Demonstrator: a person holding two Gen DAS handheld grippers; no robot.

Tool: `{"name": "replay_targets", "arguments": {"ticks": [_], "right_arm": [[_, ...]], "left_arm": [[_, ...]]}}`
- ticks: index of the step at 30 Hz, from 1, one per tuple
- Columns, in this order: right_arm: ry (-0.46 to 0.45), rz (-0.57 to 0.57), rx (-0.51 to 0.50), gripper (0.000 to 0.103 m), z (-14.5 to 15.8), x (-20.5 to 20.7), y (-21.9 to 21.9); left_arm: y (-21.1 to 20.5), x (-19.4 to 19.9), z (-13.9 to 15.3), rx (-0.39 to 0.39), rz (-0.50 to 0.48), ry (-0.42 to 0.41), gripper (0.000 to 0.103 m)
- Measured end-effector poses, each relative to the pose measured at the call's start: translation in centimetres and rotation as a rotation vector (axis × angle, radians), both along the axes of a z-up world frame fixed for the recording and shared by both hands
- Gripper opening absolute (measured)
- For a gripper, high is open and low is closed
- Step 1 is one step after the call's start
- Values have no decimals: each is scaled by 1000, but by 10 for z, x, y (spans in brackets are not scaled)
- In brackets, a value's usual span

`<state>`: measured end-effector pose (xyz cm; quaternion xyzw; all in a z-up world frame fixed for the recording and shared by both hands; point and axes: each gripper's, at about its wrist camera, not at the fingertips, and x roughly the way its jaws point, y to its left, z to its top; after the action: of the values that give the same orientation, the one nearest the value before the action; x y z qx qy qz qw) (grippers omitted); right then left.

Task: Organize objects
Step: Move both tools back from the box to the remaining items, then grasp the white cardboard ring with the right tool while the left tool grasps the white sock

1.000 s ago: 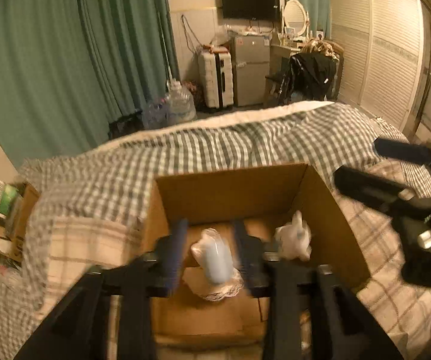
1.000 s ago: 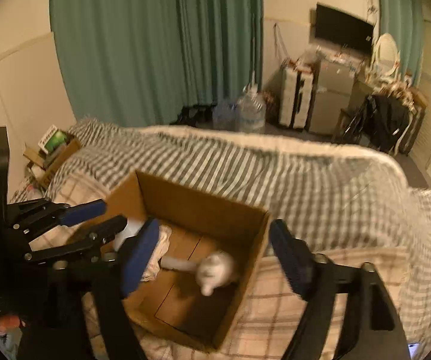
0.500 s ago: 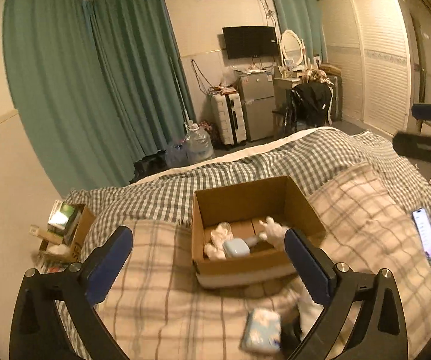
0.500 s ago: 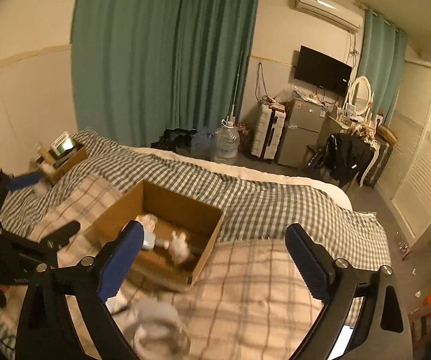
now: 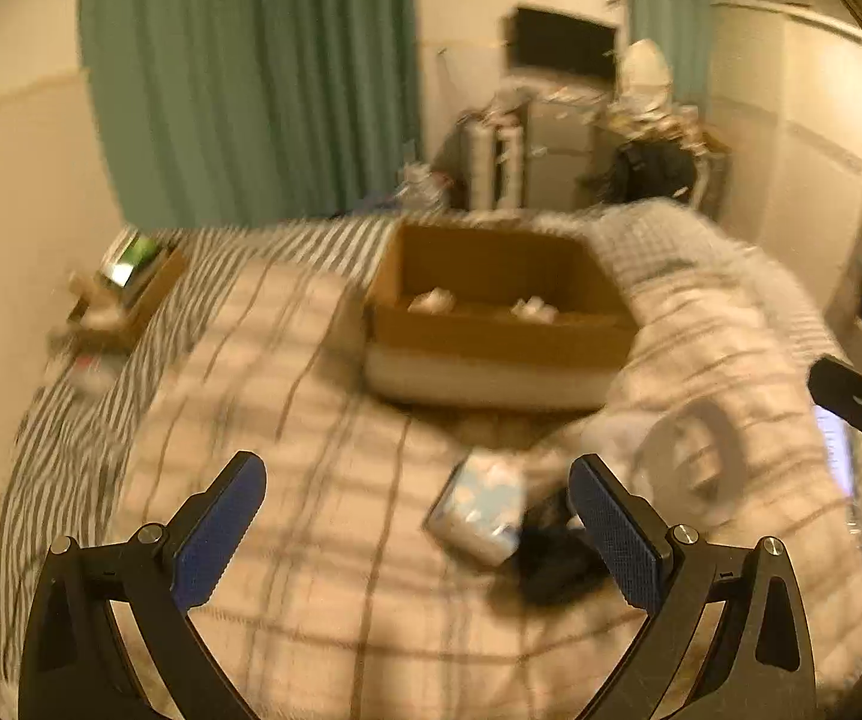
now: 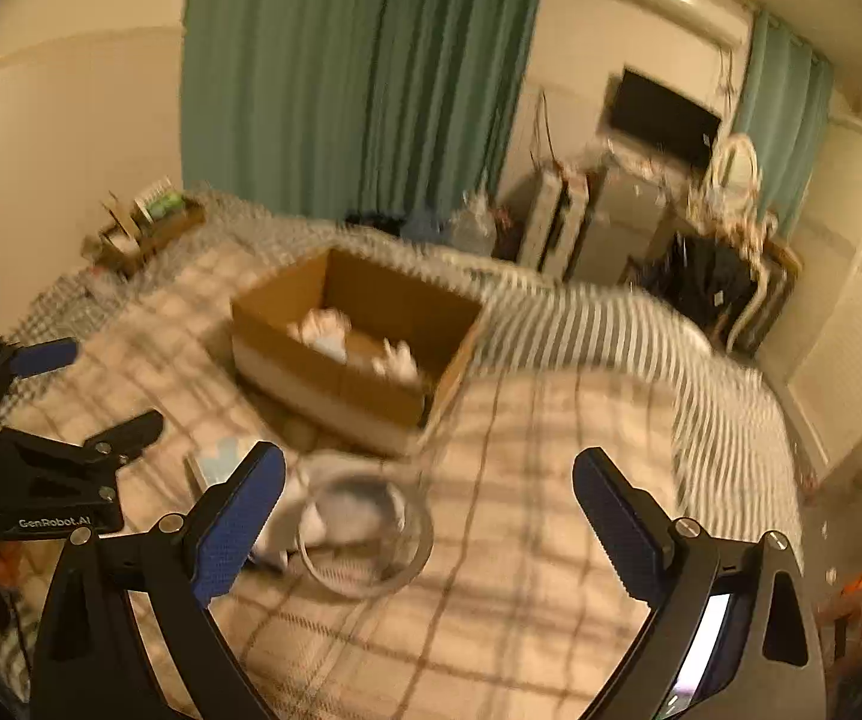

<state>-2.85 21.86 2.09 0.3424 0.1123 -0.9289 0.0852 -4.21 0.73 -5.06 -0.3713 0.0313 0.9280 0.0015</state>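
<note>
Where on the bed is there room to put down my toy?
The blanket left of the cardboard box is bare, and so is the stretch right of the clear bowl. It is crowded in front of the box, around the tissue pack.

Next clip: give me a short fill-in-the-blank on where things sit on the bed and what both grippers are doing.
1. The white items lie inside the open ____ box.
2. The tissue pack lies on the ____ blanket, outside the box.
3. The clear round bowl sits on the blanket and is ____ by any fingers.
4. The left gripper and the right gripper both hold ____.

Missing words: cardboard; plaid; untouched; nothing
</note>
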Motion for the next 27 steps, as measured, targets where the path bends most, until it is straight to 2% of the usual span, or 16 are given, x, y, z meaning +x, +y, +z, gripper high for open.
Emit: {"name": "replay_targets", "arguments": {"ticks": [5,9,13,14,16,18,21,25,27], "right_arm": [[-114,21,-29,97,-51,-16,-9],[-161,16,-7,97,-78,-28,-15],[-208,17,-11,97,-94,-38,-13],[-223,17,-11,96,-98,-39,-14],[-239,32,-24,84,-103,-40,-14],[-241,54,-48,83,-100,-37,-12],[-174,67,-64,83,-75,-27,-4],[-109,8,-53,83,-46,-26,17],[-94,-23,-42,83,-40,-26,26]], "left_arm": [[-9,-2,-40,45,56,-97,103],[-10,-3,-52,51,64,-130,103],[-11,-3,-50,64,65,-121,103],[-10,-4,-49,60,63,-122,103],[-8,-5,-49,56,56,-125,103],[-7,-6,-47,72,38,-127,103],[-1,-6,-37,103,13,-110,103],[25,-15,-25,81,-57,-72,103],[45,-24,-26,54,-112,-81,103]]}}
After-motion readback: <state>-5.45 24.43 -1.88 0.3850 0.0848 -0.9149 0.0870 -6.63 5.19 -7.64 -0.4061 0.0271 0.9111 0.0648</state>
